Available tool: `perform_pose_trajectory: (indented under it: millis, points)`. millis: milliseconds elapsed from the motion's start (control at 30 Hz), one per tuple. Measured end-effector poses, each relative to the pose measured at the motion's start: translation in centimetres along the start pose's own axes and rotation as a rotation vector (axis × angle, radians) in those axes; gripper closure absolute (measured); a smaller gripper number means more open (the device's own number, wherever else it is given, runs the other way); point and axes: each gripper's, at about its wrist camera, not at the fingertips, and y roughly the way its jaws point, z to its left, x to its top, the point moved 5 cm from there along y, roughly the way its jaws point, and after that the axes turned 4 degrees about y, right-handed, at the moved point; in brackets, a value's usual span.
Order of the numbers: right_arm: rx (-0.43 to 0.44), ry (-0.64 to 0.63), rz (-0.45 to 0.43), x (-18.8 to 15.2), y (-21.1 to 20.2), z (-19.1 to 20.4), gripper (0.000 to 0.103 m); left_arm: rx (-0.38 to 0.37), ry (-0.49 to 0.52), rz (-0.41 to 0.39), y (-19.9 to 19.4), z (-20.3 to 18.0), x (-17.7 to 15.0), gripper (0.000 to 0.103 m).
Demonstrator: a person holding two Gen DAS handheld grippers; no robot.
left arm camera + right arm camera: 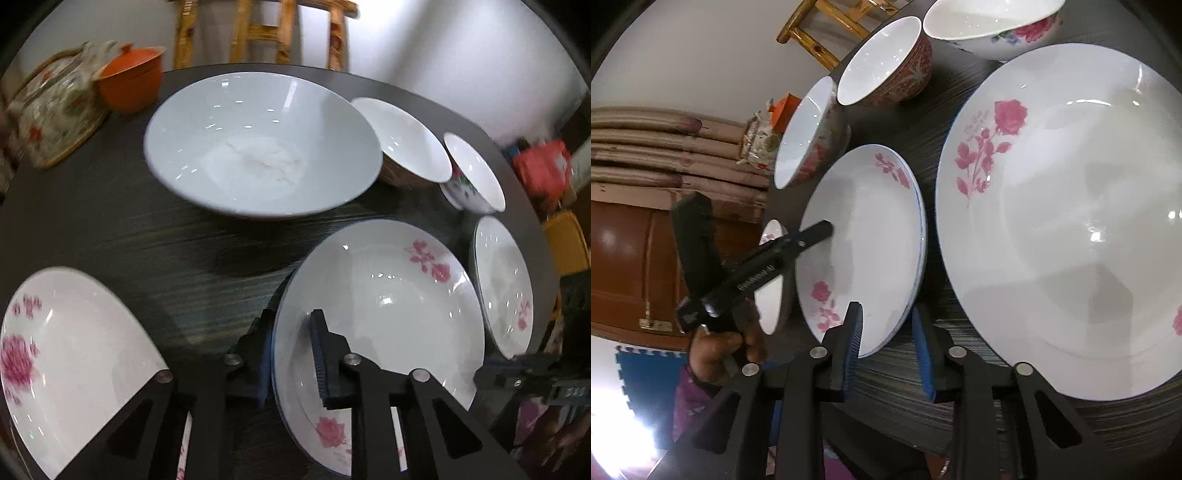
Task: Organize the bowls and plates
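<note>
My left gripper is shut on the rim of a white plate with pink roses, one finger inside and one outside. The same plate shows in the right wrist view, where my right gripper straddles its near rim with open jaws, the left finger over the plate. The left gripper reaches in from the left there. A large rose plate lies right of it. A big white bowl, a red-patterned bowl and a floral bowl stand behind.
The round dark table also holds a rose plate at the near left, a floral teapot and an orange lidded cup at the far left. A wooden stool stands behind. A sofa lies beyond.
</note>
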Motion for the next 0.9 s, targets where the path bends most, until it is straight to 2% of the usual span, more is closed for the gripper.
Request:
perform_pose_trajectory:
  millis: [100,267,467,900]
  points:
    - [-0.022,-0.004,0.000,0.0,0.1,-0.5,0.091,0.026,-0.002,-0.017,-0.6,-0.6,-1.0,0.085]
    - [-0.046,-0.044,-0.007,-0.4,-0.2,-0.6,0.091,0.039,-0.054,-0.041,-1.7,-0.6,-2.8,0.085]
    - [-0.031,-0.056,0.011,-0.9,-0.2,-0.4,0.091,0.058,-0.096,-0.073,-4.2,0.3,-4.4,0.085]
    - [0.002,-0.081,0.046,-1.5,0.8,1.6,0.090,0.086,-0.109,-0.104,-6.1,0.8,-4.6,0.085]
